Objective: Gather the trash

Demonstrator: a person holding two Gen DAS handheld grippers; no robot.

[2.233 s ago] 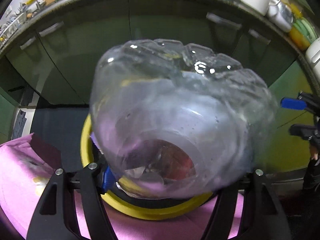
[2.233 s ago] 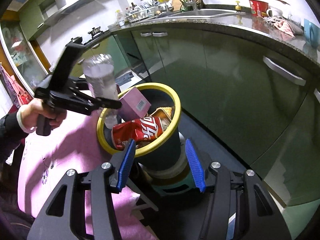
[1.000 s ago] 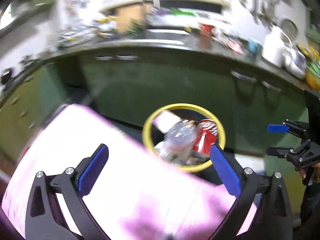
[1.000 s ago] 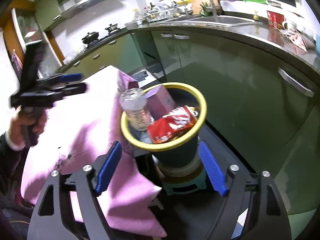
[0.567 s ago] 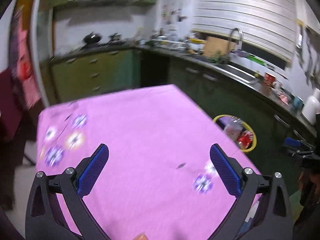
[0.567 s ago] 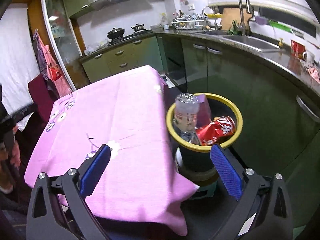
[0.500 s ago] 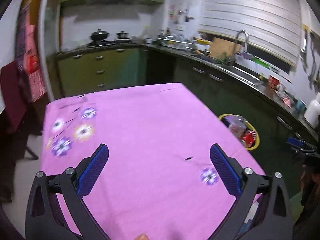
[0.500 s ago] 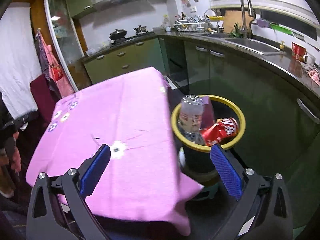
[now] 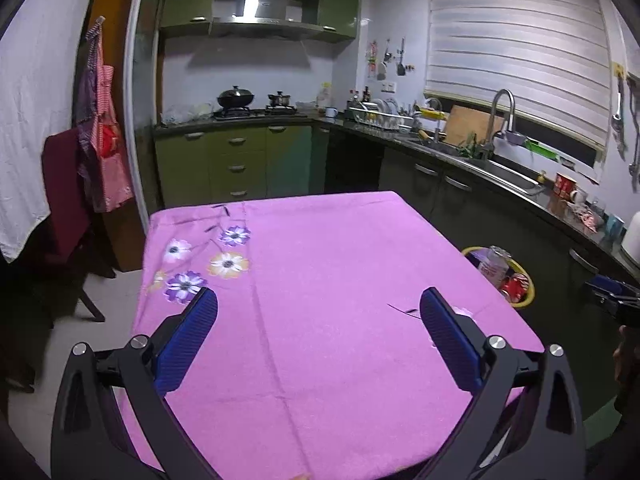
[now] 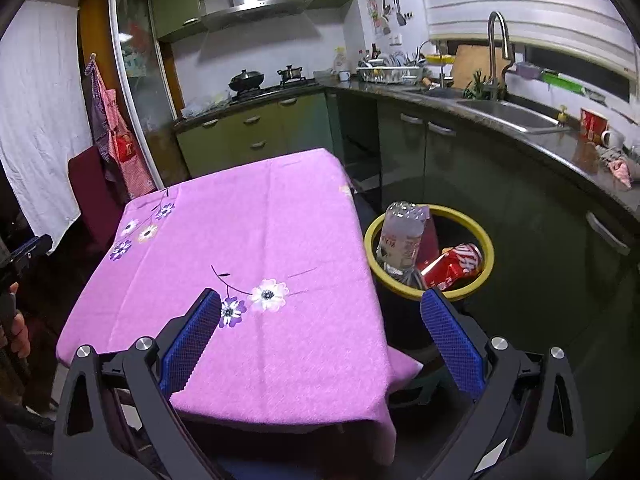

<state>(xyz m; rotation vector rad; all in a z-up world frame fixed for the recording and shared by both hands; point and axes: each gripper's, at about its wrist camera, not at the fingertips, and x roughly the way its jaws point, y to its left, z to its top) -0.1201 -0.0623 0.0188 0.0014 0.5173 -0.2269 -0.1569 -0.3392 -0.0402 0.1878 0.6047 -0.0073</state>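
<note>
Both grippers have drawn back from the yellow-rimmed bin (image 10: 486, 246), left gripper (image 9: 320, 338) and right gripper (image 10: 320, 336) hovering spread and empty over the pink flowered tablecloth (image 9: 320, 280), while the clear plastic bottle (image 10: 402, 236) stands in the bin beside a red can (image 10: 452, 266).

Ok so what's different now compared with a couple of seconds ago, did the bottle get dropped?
Yes. The left gripper let go of the clear plastic bottle, which now stands in the yellow-rimmed bin. Both grippers then pulled back over the pink tablecloth; the left one is open and empty. Unchanged: the right gripper stays open, and the red can and pink box remain in the bin.
</note>
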